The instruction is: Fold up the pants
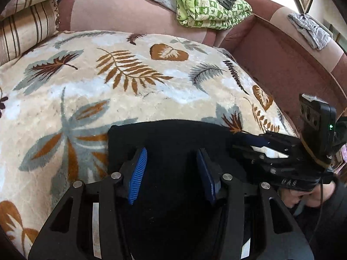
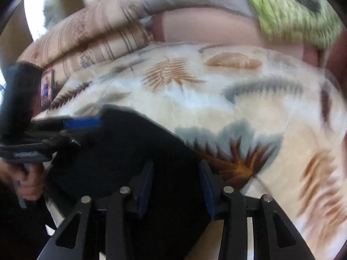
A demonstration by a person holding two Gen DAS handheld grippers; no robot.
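The black pants (image 1: pixel 171 138) lie folded on a leaf-patterned blanket (image 1: pixel 130 86) at its near edge. My left gripper (image 1: pixel 172 158) is open just above them, blue pads on either side of the dark cloth, nothing clamped. In the blurred right wrist view the pants (image 2: pixel 130 151) fill the lower left and my right gripper (image 2: pixel 175 173) is open over their right edge. The right gripper also shows in the left wrist view (image 1: pixel 249 139), low at the pants' right edge. The left gripper shows at the left of the right wrist view (image 2: pixel 84 122).
The blanket covers a pink-brown corner sofa (image 1: pixel 282 60). Striped cushions (image 1: pixel 23 34) lie at the back left. A green patterned quilt (image 1: pixel 206 6) sits on the backrest, and a grey cloth (image 1: pixel 310 30) lies on the right arm.
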